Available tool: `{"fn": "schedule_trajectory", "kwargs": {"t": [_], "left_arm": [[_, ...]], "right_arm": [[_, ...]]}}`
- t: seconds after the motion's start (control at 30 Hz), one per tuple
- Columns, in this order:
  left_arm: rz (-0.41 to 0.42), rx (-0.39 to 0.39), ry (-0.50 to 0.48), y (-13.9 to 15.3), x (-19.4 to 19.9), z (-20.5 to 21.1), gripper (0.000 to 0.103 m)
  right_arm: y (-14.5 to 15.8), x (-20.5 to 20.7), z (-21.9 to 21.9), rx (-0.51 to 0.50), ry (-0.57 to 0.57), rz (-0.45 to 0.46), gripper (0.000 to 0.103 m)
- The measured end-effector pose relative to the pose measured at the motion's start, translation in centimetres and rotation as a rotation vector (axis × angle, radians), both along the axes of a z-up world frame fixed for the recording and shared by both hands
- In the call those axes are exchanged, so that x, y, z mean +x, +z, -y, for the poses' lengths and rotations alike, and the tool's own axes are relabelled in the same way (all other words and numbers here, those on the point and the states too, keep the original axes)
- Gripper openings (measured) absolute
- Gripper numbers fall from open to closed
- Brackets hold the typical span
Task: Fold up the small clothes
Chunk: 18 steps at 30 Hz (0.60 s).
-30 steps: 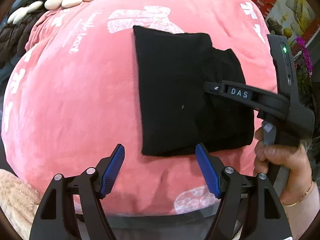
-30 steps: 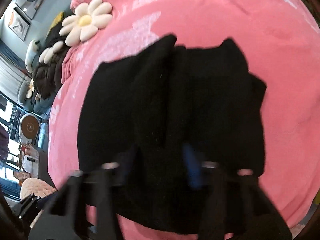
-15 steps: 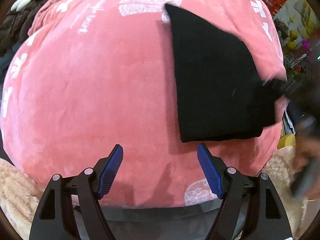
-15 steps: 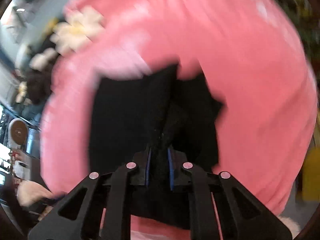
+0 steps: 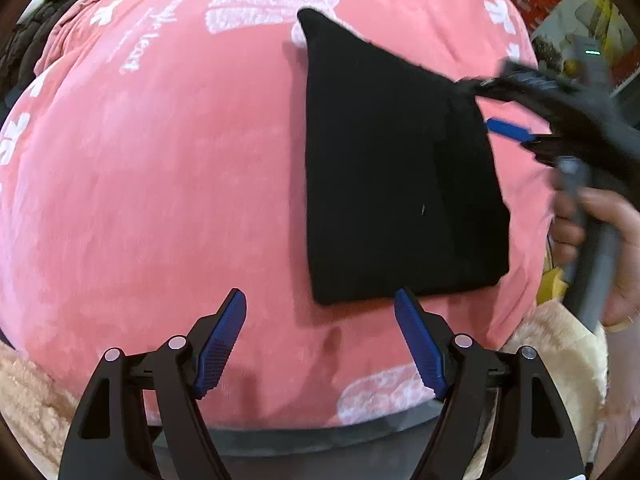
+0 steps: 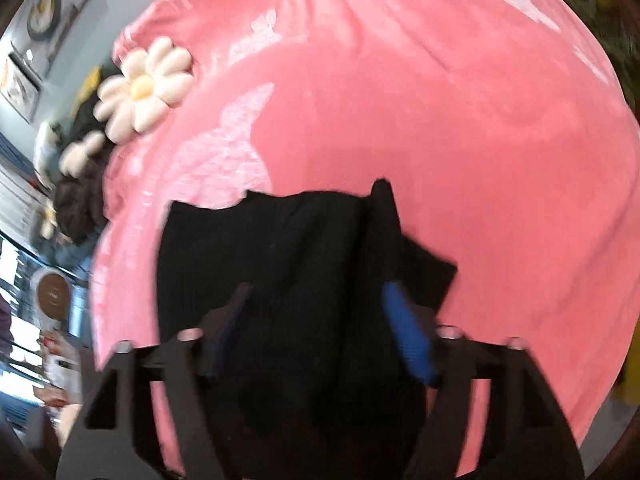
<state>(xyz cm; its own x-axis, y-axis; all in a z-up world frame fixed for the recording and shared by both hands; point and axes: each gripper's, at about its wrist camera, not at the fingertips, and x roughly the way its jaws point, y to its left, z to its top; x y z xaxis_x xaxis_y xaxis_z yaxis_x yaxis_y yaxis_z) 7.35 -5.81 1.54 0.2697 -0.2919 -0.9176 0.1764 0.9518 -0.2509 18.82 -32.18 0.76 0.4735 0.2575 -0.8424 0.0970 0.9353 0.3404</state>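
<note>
Your black garment (image 5: 392,168) lies folded on the pink blanket (image 5: 160,160); both grippers, left (image 5: 320,340) and right (image 6: 316,336), have fingers spread, holding nothing; little seems left

Pink plush blanket (image 5: 168,184) with white printed motifs and lettering, spread over the whole supporting surface and draped over its near edge. Directly on it: a folded black garment (image 5: 384,184), lying flat on the right half in the left wrist view, one corner pointing toward the far side. At the blanket's far left edge, a cream daisy-shaped cushion (image 6: 144,88), beside dark knitted fabric (image 6: 80,200).
</note>
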Motion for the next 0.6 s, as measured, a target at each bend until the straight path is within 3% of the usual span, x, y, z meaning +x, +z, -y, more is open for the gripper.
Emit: {"fn": "schedule_trajectory", "kwargs": {"t": [0.03,0.1,0.17,0.23,0.27,0.3,0.37,0.4,0.53,0.6], "left_arm": [[0.006,-0.002,0.005,0.1,0.3,-0.1,0.076],[0.005,-0.002,0.014,0.1,0.7,-0.4,0.076],[0.005,-0.006,0.022,0.0,1.2,-0.8,0.076],[0.019,-0.016,0.032,0.0,1.5,-0.8,0.076],[0.025,-0.018,0.033,0.0,1.6,-1.0,0.076],[0.026,-0.017,0.033,-0.1,1.8,-1.0,0.076],[0.015,-0.013,0.038,-0.5,2.1,-1.3,0.076],[0.002,-0.011,0.044,-0.7,2.2,-1.2,0.076],[-0.006,-0.018,0.043,-0.5,2.4,-1.8,0.076],[-0.008,-0.018,0.044,-0.8,2.1,-2.2,0.077]], "right_arm": [[-0.9,0.5,0.1,0.007,0.017,-0.023,0.067],[-1.4,0.9,-0.2,0.066,0.058,-0.034,0.026],[1.4,0.3,-0.7,0.030,0.088,0.045,0.003],[4.9,-1.2,-0.4,0.063,0.080,0.160,0.003],[5.1,-1.6,-0.2,0.039,0.068,0.180,0.003],[4.4,-1.6,0.0,-0.003,0.058,0.164,0.005],[0.2,-0.6,0.0,-0.117,0.071,0.003,0.006],[-0.8,-0.8,0.3,-0.126,0.052,-0.028,0.006],[4.3,-3.8,-0.6,-0.074,0.016,0.146,0.009],[5.8,-3.9,-2.3,-0.008,0.072,0.166,0.009]]}}
